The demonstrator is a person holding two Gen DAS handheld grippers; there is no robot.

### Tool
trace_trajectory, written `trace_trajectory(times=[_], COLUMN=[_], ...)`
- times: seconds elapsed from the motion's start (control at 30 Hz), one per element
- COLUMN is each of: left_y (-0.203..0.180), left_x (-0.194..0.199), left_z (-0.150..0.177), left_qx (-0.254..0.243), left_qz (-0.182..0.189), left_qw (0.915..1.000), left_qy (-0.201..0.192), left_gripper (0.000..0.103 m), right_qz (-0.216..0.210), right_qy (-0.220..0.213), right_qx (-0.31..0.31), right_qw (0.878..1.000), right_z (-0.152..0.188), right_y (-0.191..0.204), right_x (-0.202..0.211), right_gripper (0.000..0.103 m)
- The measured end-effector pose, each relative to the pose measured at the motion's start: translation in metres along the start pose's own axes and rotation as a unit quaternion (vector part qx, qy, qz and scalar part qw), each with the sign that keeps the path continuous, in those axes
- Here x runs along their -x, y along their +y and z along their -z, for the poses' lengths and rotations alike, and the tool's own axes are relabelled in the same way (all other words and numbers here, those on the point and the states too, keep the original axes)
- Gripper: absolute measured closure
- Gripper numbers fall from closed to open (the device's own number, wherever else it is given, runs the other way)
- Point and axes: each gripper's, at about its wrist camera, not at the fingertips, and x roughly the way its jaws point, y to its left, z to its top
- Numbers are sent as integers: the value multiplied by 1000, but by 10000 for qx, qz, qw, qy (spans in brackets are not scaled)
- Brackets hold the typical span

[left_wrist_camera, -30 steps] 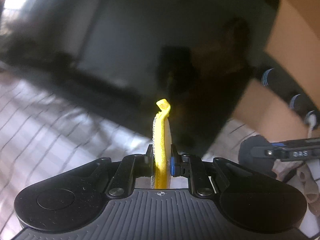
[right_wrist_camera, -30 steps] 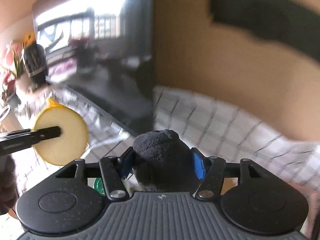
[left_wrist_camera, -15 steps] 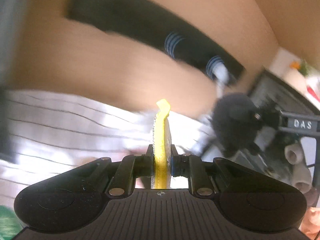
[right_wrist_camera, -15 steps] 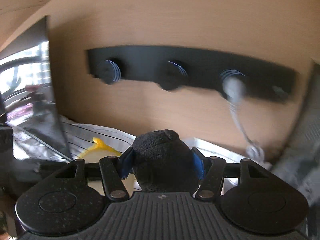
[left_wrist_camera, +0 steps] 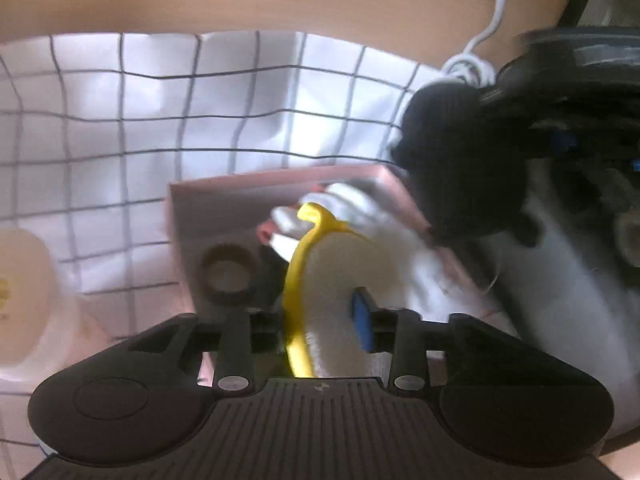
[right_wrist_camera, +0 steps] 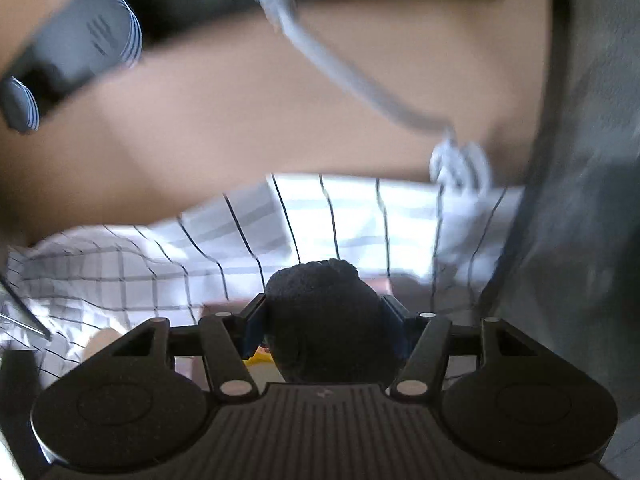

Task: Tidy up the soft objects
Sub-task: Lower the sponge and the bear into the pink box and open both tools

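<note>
Your left gripper is clamped on a round sponge pad, cream face w/ a yellow backing and a yellow loop at its 12 o'clock; the blue finger pad presses into the cream face, so the jaws are only as far apart as the pad is thick. In the left wrist view the pad hangs above a pink box, which sits on the white grid-check cloth; inside the box, at the pad's 12 to 1 o'clock, lie white and pink soft items, too blurred to name. A brown ring shows on the box at the pad's 9 o'clock. A pale round object sits at 9 o'clock of the frame. Your right gripper is closed on a dark fuzzy plush, jaws wide apart, blue pads hugging both sides; from the left cam the same plush hangs at 2 o'clock, over the box's far right corner. A white cable coils at 1 o'clock by the tan wall. No writing or brand is readable in either view; motion blur is heavy, esp. on the right cam.
</note>
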Motion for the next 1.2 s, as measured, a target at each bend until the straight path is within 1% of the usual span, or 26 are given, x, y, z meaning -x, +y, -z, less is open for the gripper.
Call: trace_trajectory(times=[0.1,0.2,0.27,0.33,0.43,0.53,0.57,0.63,0.7,0.77,0.83,0.87,0.9,0.97,1.0,1.03,1.1,1.17,1.2], left_y=[-1,-3,-6,-4,0,-1,-1,-3,-7,-10,-10,-9,-7,-8,-9,-11,-13,-12,-11], left_x=[7,18,26,37,57,64,62,50,36,25,19,18,17,14,13,13,16,19,20], left_z=[3,6,5,6,5,2,1,1,5,10,10,9,7,6,6,7,8,9,9], left_qx=[-219,-464,-556,-501,-260,-160,-175,-262,-411,-510,-569,-553,-540,-667,-781,-908,-980,-922,-895], left_qz=[-66,-179,-299,-378,-347,-244,-188,-69,-7,-96,-254,-264,-254,-282,-303,-297,-238,-151,-92], left_qw=[9997,9986,9975,9969,9959,9951,9957,9976,9984,9983,9977,9978,9979,9972,9964,9952,9946,9952,9954], left_qy=[-49,-200,-308,-478,-792,-941,-893,-639,-376,-253,-264,-253,-237,-170,-158,-194,-239,-283,-315], left_gripper=[61,61,63,64,65,65,65,65,65,65,65,65,65,65,65,65,65,65,65], right_qz=[52,121,139,131,118,18,-28,-110,-242,-321,-247,-180,-80,-52,-14,97,108,68,70], right_qy=[389,505,477,477,437,419,412,364,223,-3,-197,-285,-277,69,276,341,285,258,170], right_qx=[92,172,217,298,431,497,471,387,284,275,298,309,304,230,194,236,250,203,189], right_qw=[9992,9985,9985,9983,9980,9979,9980,9985,9991,9991,9991,9990,9991,9997,9994,9991,9992,9994,9997], right_z=[10,18,18,17,19,18,19,18,17,16,14,13,14,15,18,23,28,28,28], right_y=[3,7,8,11,14,16,16,16,16,18,21,21,21,17,15,15,15,15,15], right_x=[-42,-63,-71,-76,-75,-70,-66,-56,-41,-25,-16,-13,-15,-29,-39,-44,-41,-31,-22], right_gripper=[43,43,43,42,42,40,39,38,37,36,36,38,46,61,61,61,61,61,61])
